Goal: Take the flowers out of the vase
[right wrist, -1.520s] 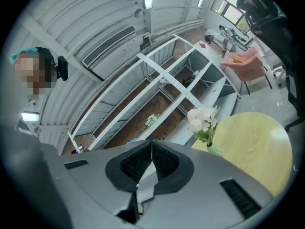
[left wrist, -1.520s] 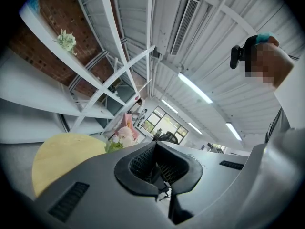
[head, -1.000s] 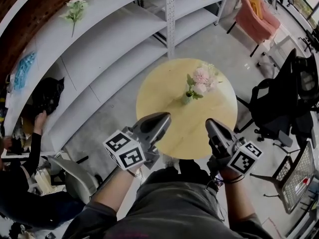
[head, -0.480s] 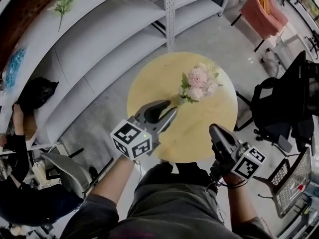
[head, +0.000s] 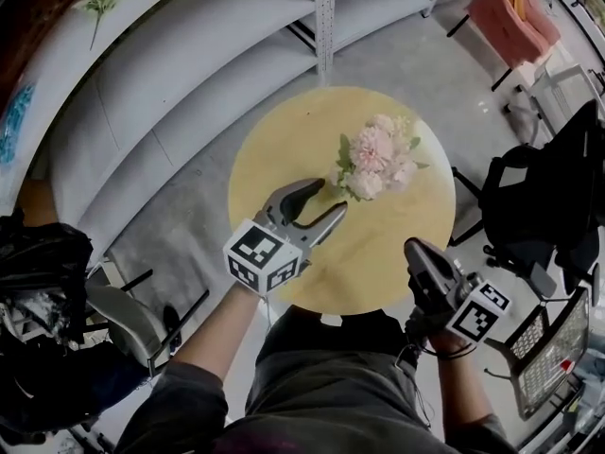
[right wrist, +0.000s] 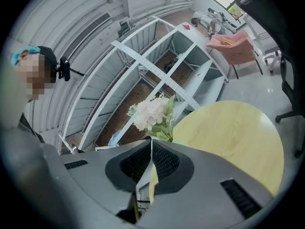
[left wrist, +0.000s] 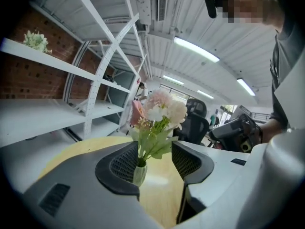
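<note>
Left gripper (head: 329,198): jaws spread, just opening, nothing between them; flowers (head: 378,154) in vase (left wrist: 139,173) on table (head: 284,149). Right gripper (head: 416,249): jaws pressed together.

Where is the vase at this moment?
In the left gripper view the vase stands at lower centre on the round table, under the pink flowers.

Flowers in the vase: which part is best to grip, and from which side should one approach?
Probably grip the bunched green stems just above the vase mouth, below the blooms. Come in level from the person's edge of the table: the stems stand upright and narrow there, while the blooms spread wide.
</note>
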